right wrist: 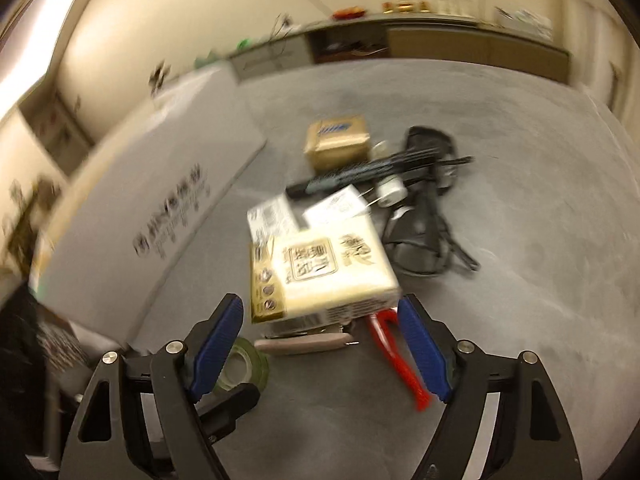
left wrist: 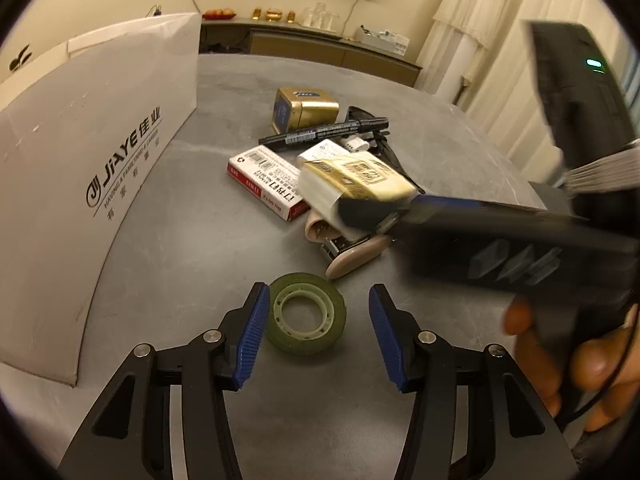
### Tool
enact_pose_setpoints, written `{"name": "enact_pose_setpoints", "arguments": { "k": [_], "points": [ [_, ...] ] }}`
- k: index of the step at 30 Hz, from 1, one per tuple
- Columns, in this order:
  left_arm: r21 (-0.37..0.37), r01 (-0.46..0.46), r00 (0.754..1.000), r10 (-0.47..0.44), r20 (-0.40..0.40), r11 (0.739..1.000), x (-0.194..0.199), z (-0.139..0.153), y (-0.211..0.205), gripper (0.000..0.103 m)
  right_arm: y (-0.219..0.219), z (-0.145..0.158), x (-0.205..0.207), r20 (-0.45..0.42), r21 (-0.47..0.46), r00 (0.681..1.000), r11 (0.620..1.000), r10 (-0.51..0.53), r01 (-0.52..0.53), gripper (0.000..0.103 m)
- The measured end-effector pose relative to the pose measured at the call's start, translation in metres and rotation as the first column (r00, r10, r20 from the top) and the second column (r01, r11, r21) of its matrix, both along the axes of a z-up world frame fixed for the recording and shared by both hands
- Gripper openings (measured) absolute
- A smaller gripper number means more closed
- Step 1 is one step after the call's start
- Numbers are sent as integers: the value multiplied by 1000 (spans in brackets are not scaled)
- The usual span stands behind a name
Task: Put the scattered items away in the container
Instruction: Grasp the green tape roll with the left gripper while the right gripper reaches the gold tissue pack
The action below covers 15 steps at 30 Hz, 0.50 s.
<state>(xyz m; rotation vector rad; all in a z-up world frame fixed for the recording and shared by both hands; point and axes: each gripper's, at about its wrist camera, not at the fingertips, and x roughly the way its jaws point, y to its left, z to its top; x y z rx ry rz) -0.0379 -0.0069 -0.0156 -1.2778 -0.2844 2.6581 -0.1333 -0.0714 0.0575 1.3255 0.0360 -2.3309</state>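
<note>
A green tape roll point(left wrist: 306, 314) lies flat on the grey table between the open jaws of my left gripper point(left wrist: 316, 326), near the left pad; it also shows in the right wrist view point(right wrist: 244, 366). My right gripper point(right wrist: 320, 352) is open, just short of a cream tissue pack point(right wrist: 324, 272), which rests on a beige stapler point(right wrist: 304, 345). In the left wrist view my right gripper reaches in from the right over the tissue pack point(left wrist: 356, 180). The white cardboard box point(left wrist: 80, 168) stands at the left.
A pile holds a red-and-white staple box point(left wrist: 264, 180), a black marker point(left wrist: 324, 133), a gold tin point(left wrist: 306, 109), a white charger point(left wrist: 356, 144), black sunglasses point(right wrist: 424, 216) and a red tool point(right wrist: 396, 360). A sideboard stands beyond the table.
</note>
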Motion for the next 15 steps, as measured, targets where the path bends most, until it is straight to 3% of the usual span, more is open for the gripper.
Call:
{"name": "enact_pose_setpoints", "arguments": {
  "k": [3, 8, 12, 15],
  "points": [
    [2, 3, 1000, -3, -2, 1000, 1, 1, -1, 55, -8, -5, -2, -38, 86, 999, 996, 6, -3, 81],
    [17, -9, 1000, 9, -2, 1000, 4, 3, -5, 55, 10, 5, -7, -39, 4, 999, 1000, -20, 20, 73],
    [18, 5, 1000, -5, 4, 1000, 5, 1, -2, 59, 18, 10, -7, -79, -32, 996, 998, -48, 46, 74],
    [-2, 11, 1000, -11, -11, 1000, 5, 0, 3, 61, 16, 2, -11, -58, -15, 998, 999, -35, 34, 79]
  ]
}}
